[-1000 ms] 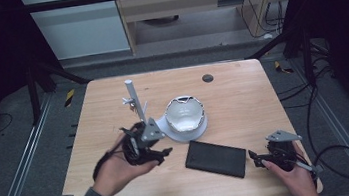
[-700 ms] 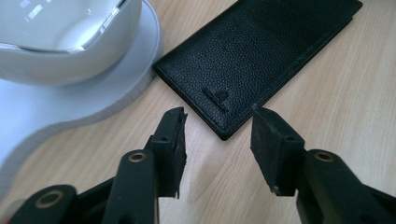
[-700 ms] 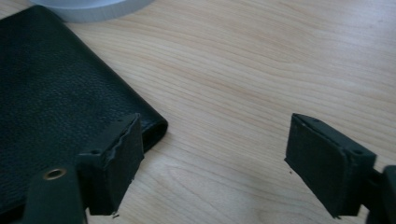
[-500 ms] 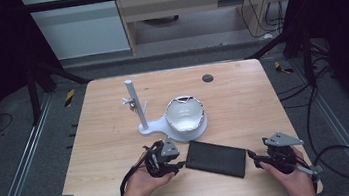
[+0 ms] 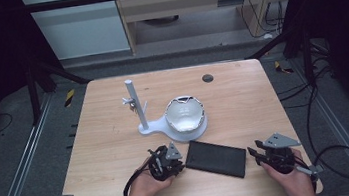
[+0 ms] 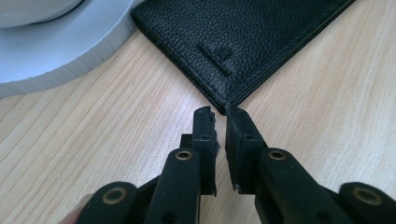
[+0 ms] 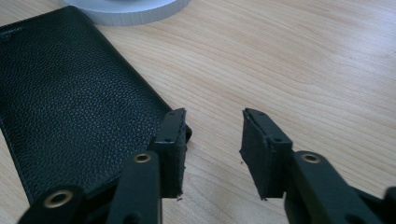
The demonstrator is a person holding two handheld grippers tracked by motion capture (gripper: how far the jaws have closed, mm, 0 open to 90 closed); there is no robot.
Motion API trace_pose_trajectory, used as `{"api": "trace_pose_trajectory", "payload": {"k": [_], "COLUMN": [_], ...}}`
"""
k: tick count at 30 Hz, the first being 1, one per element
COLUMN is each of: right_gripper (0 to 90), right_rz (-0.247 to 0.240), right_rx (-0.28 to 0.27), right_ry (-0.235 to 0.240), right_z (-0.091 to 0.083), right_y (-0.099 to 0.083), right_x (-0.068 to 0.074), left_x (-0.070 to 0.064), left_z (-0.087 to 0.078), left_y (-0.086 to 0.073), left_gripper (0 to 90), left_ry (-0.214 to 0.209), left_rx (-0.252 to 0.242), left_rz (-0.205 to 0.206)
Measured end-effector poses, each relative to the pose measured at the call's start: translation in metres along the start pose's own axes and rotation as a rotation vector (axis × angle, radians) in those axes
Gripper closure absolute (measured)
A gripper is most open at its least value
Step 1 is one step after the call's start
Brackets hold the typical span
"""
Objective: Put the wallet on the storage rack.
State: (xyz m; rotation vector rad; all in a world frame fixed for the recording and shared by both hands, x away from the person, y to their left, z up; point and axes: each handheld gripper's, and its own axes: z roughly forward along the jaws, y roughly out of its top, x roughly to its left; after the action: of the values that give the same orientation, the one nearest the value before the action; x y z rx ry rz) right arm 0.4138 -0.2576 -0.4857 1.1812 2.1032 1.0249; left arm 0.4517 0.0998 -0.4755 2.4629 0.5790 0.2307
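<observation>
Flanking one black wallet (image 5: 216, 158): two grippers.

A wooden table (image 5: 243, 99) stands on grey floor (image 5: 14, 163) before a pale cabinet (image 5: 78, 24).

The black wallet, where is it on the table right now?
In the high view the black wallet lies flat near the table's front edge, between the left gripper and right gripper, just before the white stand.

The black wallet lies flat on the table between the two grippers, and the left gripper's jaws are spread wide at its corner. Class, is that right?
Not quite. The black wallet does lie flat between the two grippers, but the left gripper has its jaws nearly closed, with only a thin gap, at the wallet's corner. The left gripper view shows this.
</observation>
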Motion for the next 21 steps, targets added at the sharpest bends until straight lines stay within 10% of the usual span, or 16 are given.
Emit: {"api": "trace_pose_trajectory", "payload": {"k": [21], "right_gripper": [59.2], "right_rz": [-0.002], "right_rx": [0.008], "right_ry": [0.016], "right_z": [0.0014], "right_y": [-0.0004], "right_x": [-0.0001], "left_x": [-0.0014], "left_z": [0.0082], "left_y": [0.0013], "left_gripper": [87.6], "left_ry": [0.015], "left_rx": [0.031], "left_rz": [0.029]}}
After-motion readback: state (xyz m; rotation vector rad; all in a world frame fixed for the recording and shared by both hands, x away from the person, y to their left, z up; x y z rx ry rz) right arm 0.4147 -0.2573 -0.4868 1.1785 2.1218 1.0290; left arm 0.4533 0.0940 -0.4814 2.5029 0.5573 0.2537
